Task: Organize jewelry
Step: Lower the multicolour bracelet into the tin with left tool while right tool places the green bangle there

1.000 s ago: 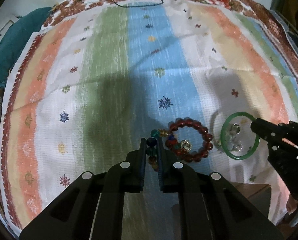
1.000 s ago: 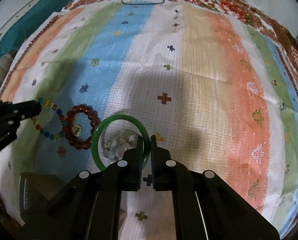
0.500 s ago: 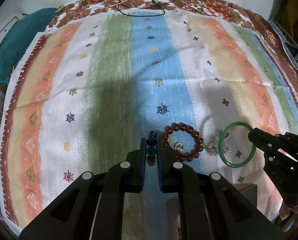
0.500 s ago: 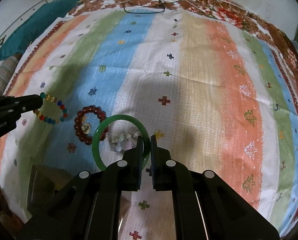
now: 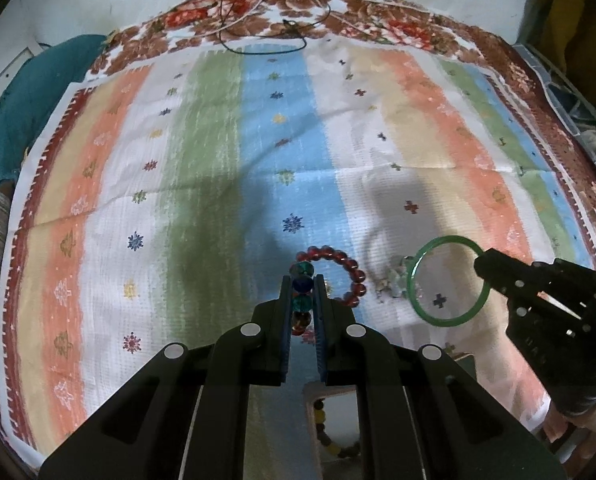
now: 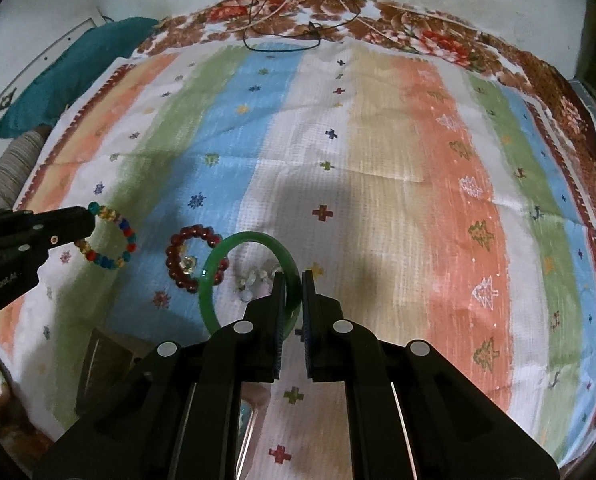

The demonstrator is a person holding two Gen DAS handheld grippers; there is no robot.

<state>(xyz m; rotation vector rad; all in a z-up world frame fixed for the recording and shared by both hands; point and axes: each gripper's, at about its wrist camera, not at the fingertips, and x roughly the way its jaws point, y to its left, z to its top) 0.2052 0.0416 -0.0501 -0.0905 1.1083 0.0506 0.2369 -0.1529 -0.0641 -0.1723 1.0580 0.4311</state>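
Hanging between the closed fingers of the left gripper (image 5: 302, 280), the coloured bead bracelet (image 6: 109, 240) is being held above the striped cloth (image 5: 217, 168); the pads are pressing on its beads, and in the right wrist view the loop is dangling clear of the fabric. The right gripper (image 6: 293, 280) is clenching the rim of the green bangle (image 6: 233, 248), which is standing tilted over the cloth, not lying flat on it. Between the two held pieces, the dark red bead bracelet (image 6: 185, 258) is lying flat on the blue stripe, with a small silver ring (image 6: 188, 263) resting inside it. Just beside it, toward the bangle, a few small clear stones (image 5: 392, 280) are lying in a loose group on the white stripe. Near the lower edge of the cloth a box (image 5: 330, 420) is sitting partly behind the left gripper, and some yellow and dark beads are showing inside it. Far across the cloth a thin black cord (image 5: 257, 36) is lying on the brown flowered border, and a teal cushion (image 6: 49, 92) is lying beyond the left edge
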